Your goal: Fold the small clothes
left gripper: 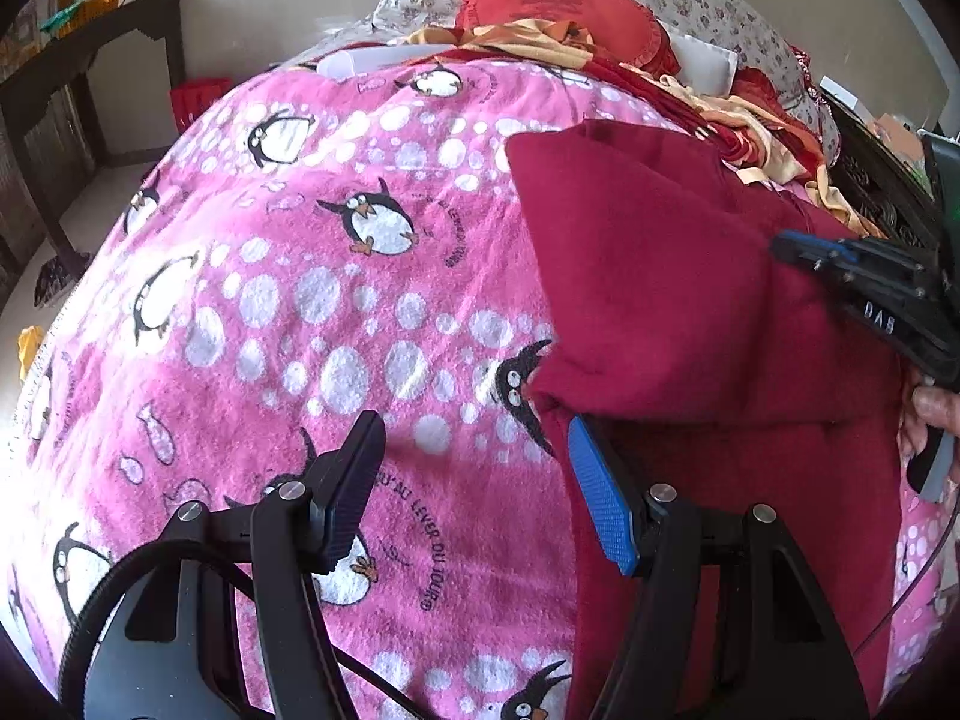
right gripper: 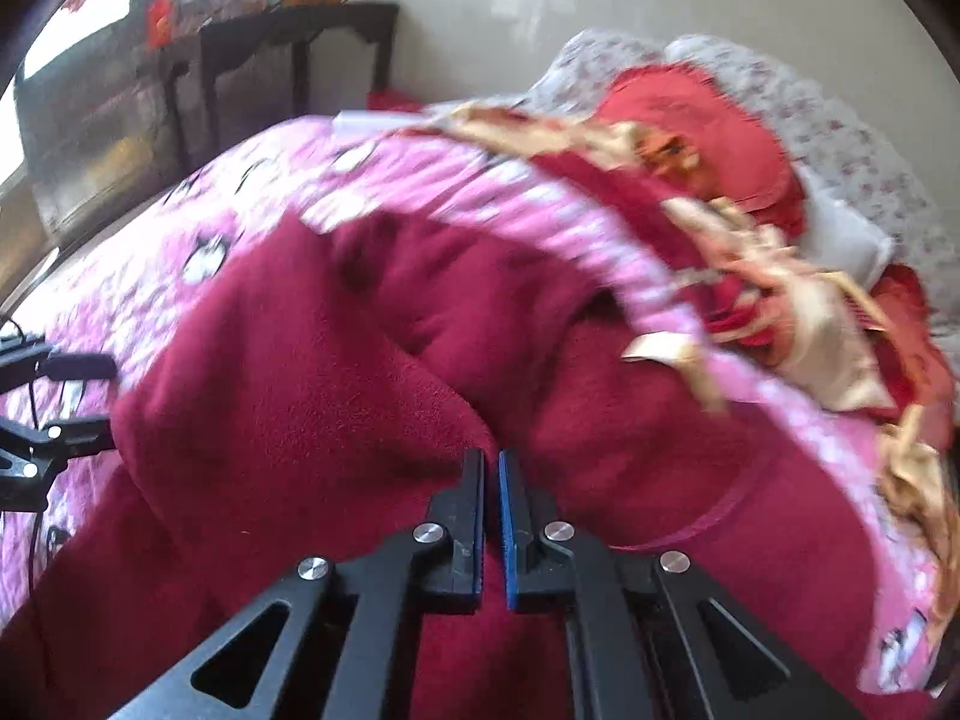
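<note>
Item count, as visible:

- Grippers: two, left gripper (left gripper: 474,438) and right gripper (right gripper: 491,462).
- Dark red garment (left gripper: 690,312): one.
- Pink penguin-print blanket (left gripper: 312,312): one.
- Red frilled cushion (left gripper: 558,12): one.
- Red-and-gold cloth (left gripper: 738,114): one heap; separate pieces cannot be counted.
- Dark wooden table (left gripper: 84,60): one.

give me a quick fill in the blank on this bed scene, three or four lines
1. The dark red fleece garment lies on a pink blanket printed with ____.
2. The left gripper has its jaws ____.
3. The right gripper has its jaws ____.
4. The frilled cushion at the head of the bed is ____ in colour.

Missing words: penguins; open; shut; red
</note>
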A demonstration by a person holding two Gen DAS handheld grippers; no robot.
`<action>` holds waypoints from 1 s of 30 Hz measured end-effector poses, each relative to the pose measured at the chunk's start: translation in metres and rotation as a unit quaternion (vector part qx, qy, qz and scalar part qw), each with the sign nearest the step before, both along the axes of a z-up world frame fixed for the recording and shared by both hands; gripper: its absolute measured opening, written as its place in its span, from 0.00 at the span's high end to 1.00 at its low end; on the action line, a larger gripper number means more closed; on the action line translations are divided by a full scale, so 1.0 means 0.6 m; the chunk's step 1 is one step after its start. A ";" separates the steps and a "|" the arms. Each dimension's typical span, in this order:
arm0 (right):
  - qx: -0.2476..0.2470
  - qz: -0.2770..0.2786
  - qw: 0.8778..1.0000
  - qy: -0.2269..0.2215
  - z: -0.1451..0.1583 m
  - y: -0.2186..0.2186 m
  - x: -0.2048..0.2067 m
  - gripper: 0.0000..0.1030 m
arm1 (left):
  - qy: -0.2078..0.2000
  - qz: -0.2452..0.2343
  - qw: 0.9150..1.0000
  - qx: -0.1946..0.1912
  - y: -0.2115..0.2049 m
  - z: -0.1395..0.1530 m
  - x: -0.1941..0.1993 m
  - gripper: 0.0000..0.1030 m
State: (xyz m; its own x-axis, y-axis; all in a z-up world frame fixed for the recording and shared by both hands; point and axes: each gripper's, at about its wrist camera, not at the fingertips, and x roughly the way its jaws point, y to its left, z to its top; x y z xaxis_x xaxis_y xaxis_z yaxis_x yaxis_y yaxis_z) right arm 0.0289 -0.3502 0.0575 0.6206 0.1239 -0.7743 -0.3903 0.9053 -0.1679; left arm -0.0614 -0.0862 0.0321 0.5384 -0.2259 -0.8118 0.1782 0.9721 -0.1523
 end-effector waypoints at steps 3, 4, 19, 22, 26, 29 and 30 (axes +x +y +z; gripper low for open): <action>-0.001 -0.047 0.999 -0.002 -0.001 -0.024 0.013 0.97 | -0.008 -0.001 1.000 0.006 -0.001 0.006 -0.005 0.38; 0.005 -0.056 0.998 0.007 -0.006 -0.025 0.018 0.97 | -0.009 0.000 1.000 0.007 -0.002 0.008 -0.005 0.38; 0.019 -0.191 0.981 -0.036 0.069 -0.203 -0.144 0.30 | -0.039 -0.026 0.999 -0.011 -0.056 0.034 0.015 0.38; 0.036 -0.232 0.972 -0.019 0.054 -0.251 -0.160 0.30 | -0.023 -0.035 0.999 0.008 -0.076 0.011 0.016 0.38; 0.061 -0.238 0.969 -0.005 0.031 -0.265 -0.153 0.30 | -0.018 -0.031 0.999 0.025 -0.082 -0.008 0.015 0.38; 0.054 -0.215 0.975 -0.006 0.023 -0.244 -0.140 0.35 | -0.015 -0.031 0.999 0.025 -0.081 -0.010 0.019 0.38; 0.045 -0.212 0.976 -0.010 0.025 -0.237 -0.137 0.35 | -0.014 -0.031 0.999 0.025 -0.081 -0.009 0.019 0.38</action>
State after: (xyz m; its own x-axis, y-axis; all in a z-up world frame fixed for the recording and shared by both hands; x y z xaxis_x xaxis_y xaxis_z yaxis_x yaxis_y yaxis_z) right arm -0.0531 -0.4925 0.0724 0.6459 -0.0806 -0.7591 0.0260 0.9962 -0.0837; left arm -0.0498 -0.1348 0.0266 0.5467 -0.2194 -0.8081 0.2422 0.9652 -0.0982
